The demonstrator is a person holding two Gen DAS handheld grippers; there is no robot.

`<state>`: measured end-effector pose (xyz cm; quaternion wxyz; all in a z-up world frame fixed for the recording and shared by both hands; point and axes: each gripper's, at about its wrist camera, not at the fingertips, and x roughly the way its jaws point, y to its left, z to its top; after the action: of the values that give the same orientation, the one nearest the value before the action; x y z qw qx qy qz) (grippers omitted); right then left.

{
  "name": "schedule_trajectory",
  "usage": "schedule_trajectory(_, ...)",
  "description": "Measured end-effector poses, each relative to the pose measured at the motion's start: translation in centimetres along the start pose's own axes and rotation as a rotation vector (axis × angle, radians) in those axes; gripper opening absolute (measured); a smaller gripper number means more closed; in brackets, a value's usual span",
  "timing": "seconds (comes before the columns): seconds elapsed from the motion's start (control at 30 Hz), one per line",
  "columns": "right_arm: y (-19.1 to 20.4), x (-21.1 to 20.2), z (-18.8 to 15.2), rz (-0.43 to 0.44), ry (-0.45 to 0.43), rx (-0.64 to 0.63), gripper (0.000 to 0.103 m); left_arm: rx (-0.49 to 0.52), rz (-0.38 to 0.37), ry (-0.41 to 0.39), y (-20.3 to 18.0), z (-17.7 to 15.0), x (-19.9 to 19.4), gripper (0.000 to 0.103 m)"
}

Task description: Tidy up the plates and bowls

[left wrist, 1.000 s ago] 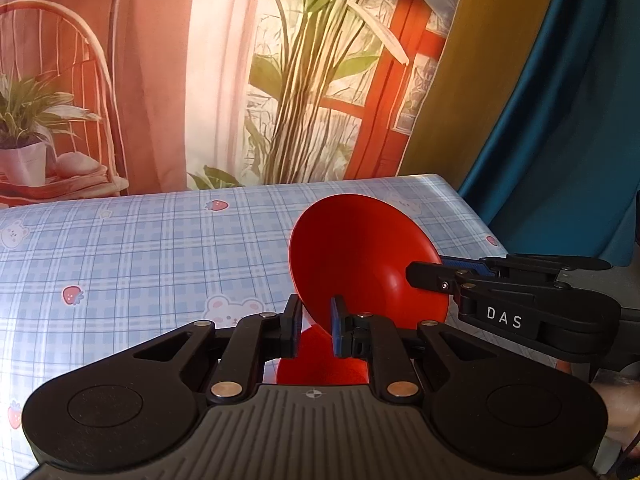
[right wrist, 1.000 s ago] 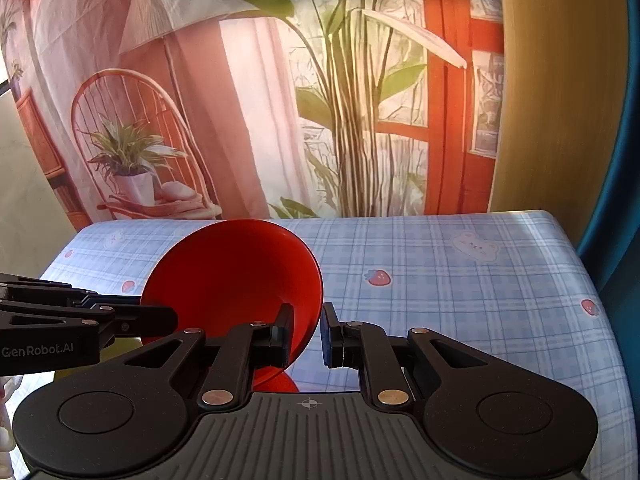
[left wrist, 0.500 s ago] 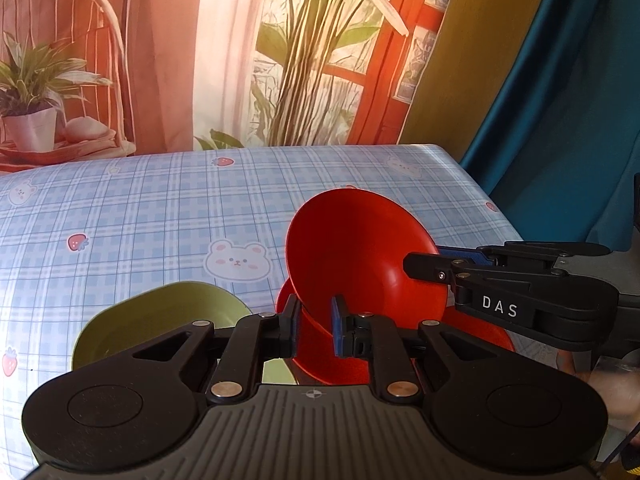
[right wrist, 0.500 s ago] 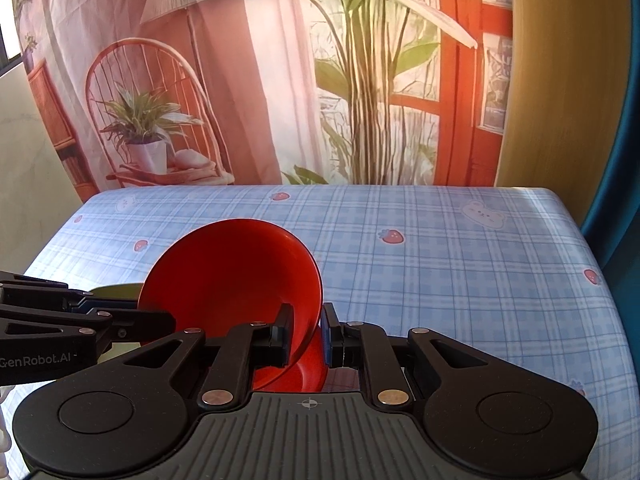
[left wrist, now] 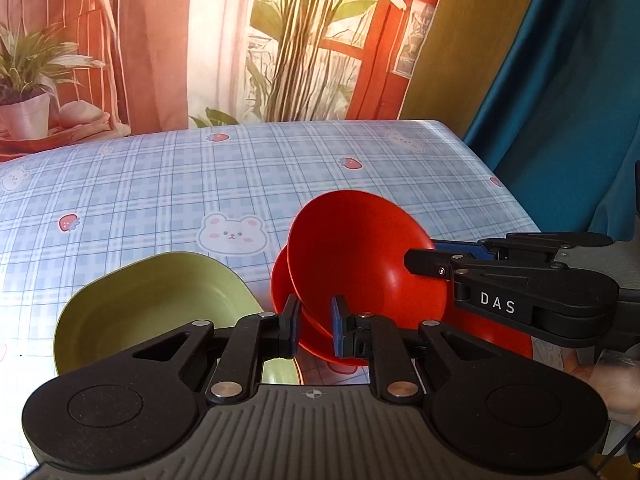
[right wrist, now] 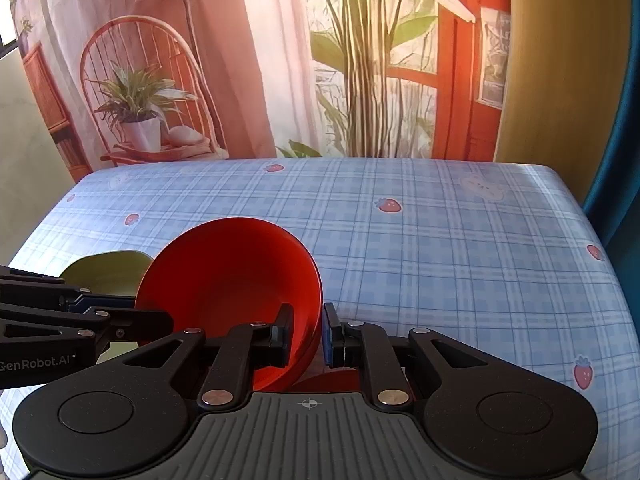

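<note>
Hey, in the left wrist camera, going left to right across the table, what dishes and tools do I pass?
Green bowl → left gripper, shut on the rim of the tilted red bowl → right gripper, coming in from the right and clamping the same bowl's far rim.

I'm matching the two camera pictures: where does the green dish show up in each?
Left wrist: the green dish fills the lower left, left of the red bowl.
Right wrist: only its rim peeks out at far left, behind the same bowl.
Shared landmark: the red bowl.
</note>
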<state>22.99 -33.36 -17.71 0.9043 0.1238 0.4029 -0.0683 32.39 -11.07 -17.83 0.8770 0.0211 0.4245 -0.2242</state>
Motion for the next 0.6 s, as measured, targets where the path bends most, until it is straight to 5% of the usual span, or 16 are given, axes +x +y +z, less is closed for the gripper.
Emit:
schedule_trajectory(0.1,-0.1,0.0,0.0,-0.016,-0.002,-0.007,0.021,0.002,0.023,-0.001,0.1,0.0,-0.1,0.025)
schedule_trajectory(0.6,-2.3,-2.5,-0.8,-0.069,-0.021,-0.016,0.021,0.007,0.041,-0.07,-1.9,-0.6,-2.7,0.025)
